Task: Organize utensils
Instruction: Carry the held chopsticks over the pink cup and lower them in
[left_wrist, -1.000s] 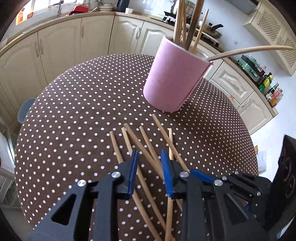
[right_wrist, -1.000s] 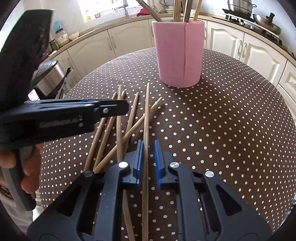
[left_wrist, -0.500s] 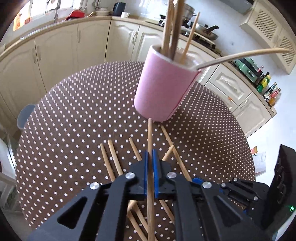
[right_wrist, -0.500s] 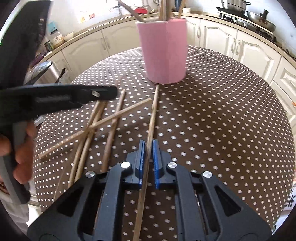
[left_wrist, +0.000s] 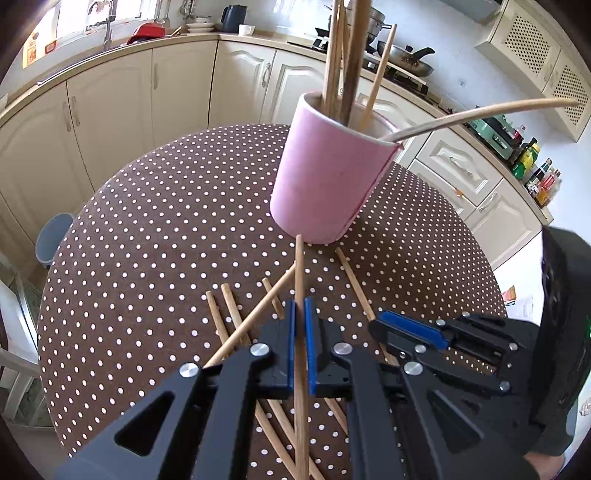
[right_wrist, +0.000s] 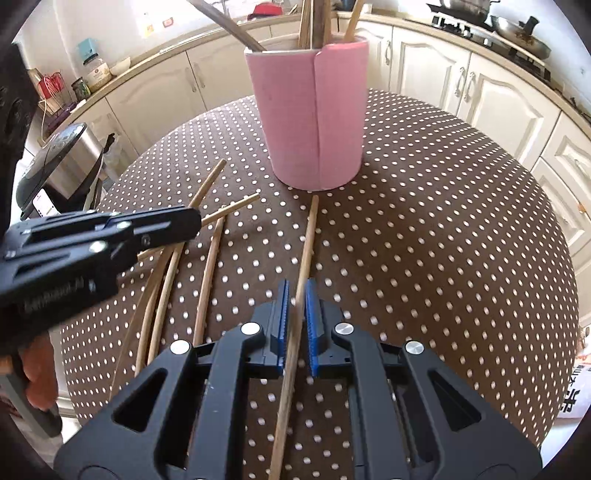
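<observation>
— Where do the cameras sit?
— One on each gripper, close above the dotted table (left_wrist: 155, 229), angled down and forward.
— Overlap?
— Both face the pink holder (left_wrist: 325, 184) (right_wrist: 314, 118); each also glimpses the other gripper.

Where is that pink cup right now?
In both views the pink cup stands upright at the far side of the dotted table, just beyond the loose chopsticks.

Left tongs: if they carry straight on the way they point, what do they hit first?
Probably the pink cup. The left tongs, shut on a chopstick, aim at its base, so the stick's tip would likely touch first; depth is unclear.
</observation>
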